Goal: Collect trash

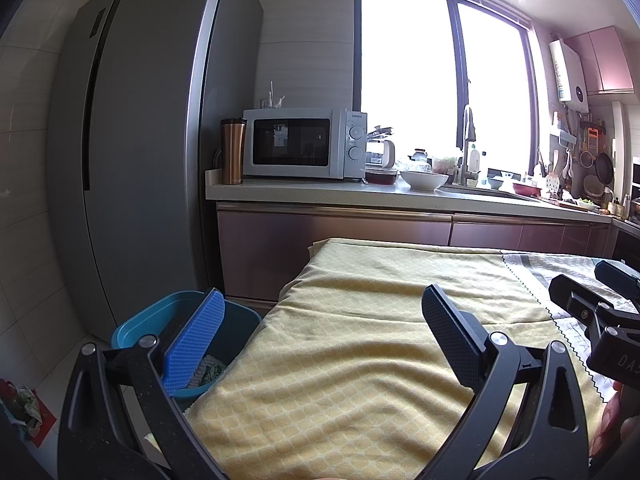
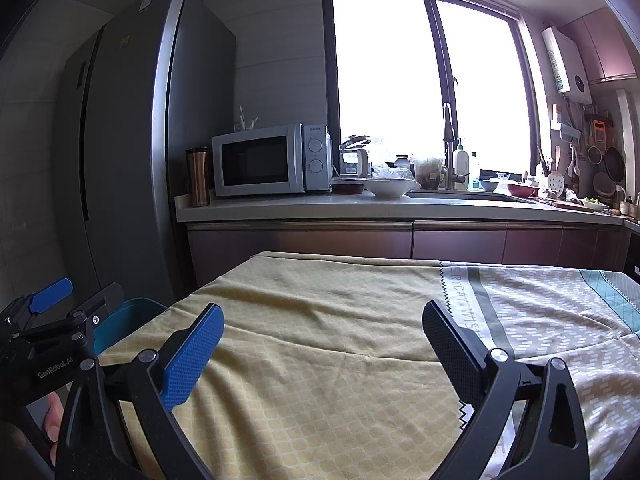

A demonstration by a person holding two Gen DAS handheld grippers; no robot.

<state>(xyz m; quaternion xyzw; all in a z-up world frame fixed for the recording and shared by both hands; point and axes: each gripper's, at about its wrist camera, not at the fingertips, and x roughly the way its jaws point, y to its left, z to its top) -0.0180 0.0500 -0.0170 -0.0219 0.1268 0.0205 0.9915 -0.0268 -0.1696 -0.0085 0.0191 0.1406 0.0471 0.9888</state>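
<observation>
I've got the blue bin [image 1: 188, 344] sitting on the floor at the table's left edge, crumpled wrappers [image 1: 208, 374] inside (hard to make out exactly what). My left gripper [image 1: 320, 344] hangs over the yellow cloth [image 1: 360, 360] spread wide and empty, and my right gripper [image 2: 320, 356] beside it is likewise wide apart, holding nothing.

Trash bin [image 1: 132, 326]: blue plastic, open-topped, upright on the floor at the left edge of the cloth-covered table, lower left of the left wrist view. Contents: a crumpled wrapper [image 1: 210, 372] with green and white print, lying inside against the near wall. In the right wrist view only the bin's rim [image 2: 132, 308] shows, at lower left.
</observation>
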